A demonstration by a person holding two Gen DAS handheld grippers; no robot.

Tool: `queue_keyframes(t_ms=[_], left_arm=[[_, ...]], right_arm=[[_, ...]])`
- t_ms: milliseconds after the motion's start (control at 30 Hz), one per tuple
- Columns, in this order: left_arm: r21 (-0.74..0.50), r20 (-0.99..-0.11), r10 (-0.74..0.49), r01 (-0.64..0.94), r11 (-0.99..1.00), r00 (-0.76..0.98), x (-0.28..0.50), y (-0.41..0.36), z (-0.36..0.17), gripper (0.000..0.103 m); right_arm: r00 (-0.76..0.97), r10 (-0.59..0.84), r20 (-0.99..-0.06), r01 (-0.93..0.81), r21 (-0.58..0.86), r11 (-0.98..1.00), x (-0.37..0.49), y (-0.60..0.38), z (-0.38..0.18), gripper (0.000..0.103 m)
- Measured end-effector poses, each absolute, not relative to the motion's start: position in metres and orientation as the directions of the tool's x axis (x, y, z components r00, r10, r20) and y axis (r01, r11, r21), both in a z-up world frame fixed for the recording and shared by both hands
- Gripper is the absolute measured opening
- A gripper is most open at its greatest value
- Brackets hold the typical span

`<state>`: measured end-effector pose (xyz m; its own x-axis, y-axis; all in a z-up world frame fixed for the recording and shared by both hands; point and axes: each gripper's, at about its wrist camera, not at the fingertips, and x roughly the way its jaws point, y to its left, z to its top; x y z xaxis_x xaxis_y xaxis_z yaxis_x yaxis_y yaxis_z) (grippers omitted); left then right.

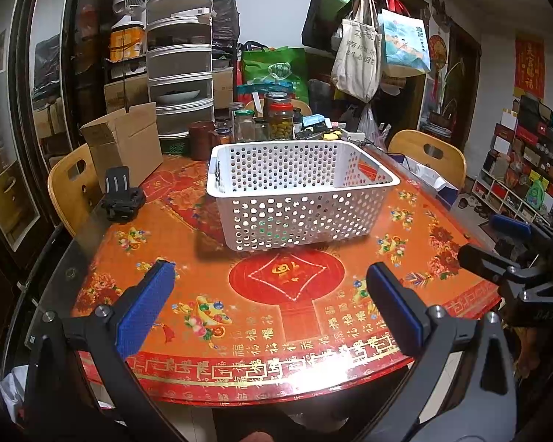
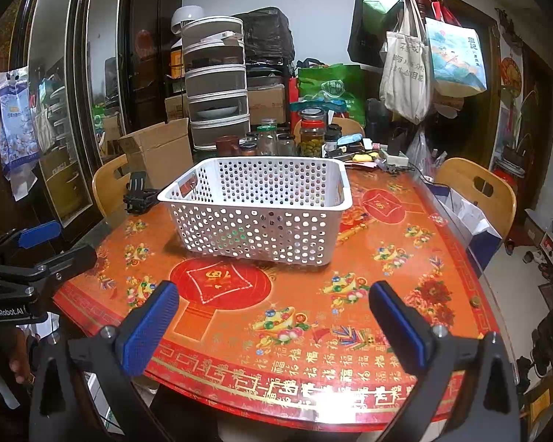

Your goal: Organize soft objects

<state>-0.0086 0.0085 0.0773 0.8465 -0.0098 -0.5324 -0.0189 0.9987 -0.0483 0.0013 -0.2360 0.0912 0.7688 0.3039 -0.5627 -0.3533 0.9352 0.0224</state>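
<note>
Hands are both empty: my left hand-held gripper point(image 1: 267, 307) hangs spread wide over the surface point(image 1: 350, 316) at 6 o'clock, my right hand-held gripper point(image 2: 272, 326) likewise agape. White basket point(image 1: 298, 191) sits at 12 o'clock; no soft objects visible yet, so I judge this the start, finding one first.

Cluttered home dining room, table point(image 1: 442, 258), jars point(image 1: 280, 118), tote bags point(image 1: 357, 59)

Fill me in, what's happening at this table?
Nothing is being handled yet. Both the left tongs and the right tongs hang open and empty above the near edge of the table. A white perforated basket stands further back on it. No soft items are clearly visible.
</note>
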Motion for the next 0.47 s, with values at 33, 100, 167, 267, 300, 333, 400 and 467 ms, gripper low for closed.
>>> queue_keyframes(t_ms=[33,100,167,267,300,333,400,467], left_arm=[[-0.048,-0.532,-0.010,-0.019,0.999,0.847,-0.0085,0.0083,0.0774,0.103],[-0.047,-0.531,-0.012,-0.015,0.999,0.847,-0.0086,0.0073,0.0758,0.103],[-0.039,-0.527,-0.011,-0.011,0.999,0.850,-0.0104,0.0045,0.0727,0.103],[-0.038,-0.524,-0.018,-0.002,0.999,0.852,-0.0112,0.0038,0.0710,0.103],[-0.037,-0.523,-0.021,0.001,0.999,0.852,-0.0112,0.0046,0.0719,0.103],[-0.036,-0.521,-0.021,0.002,0.999,0.853,-0.0113,0.0050,0.0723,0.103],[-0.036,-0.519,-0.021,0.002,0.999,0.855,-0.0127,0.0043,0.0707,0.103],[-0.041,-0.522,-0.024,0.002,0.999,0.853,-0.0130,0.0045,0.0703,0.103]], right_arm=[[0.769,0.304,-0.562,-0.353,0.022,0.935,0.0012,-0.2361,0.0913,0.103],[0.769,0.305,-0.562,-0.354,0.023,0.935,0.0014,-0.2361,0.0913,0.103],[0.769,0.304,-0.562,-0.353,0.022,0.935,0.0014,-0.2358,0.0914,0.103],[0.769,0.304,-0.562,-0.354,0.022,0.935,0.0015,-0.2358,0.0915,0.103],[0.769,0.304,-0.563,-0.354,0.021,0.935,0.0015,-0.2359,0.0914,0.103],[0.769,0.304,-0.563,-0.354,0.021,0.935,0.0014,-0.2358,0.0916,0.103],[0.768,0.305,-0.563,-0.356,0.021,0.934,0.0006,-0.2359,0.0901,0.103],[0.768,0.305,-0.563,-0.355,0.020,0.934,0.0002,-0.2357,0.0888,0.103]])
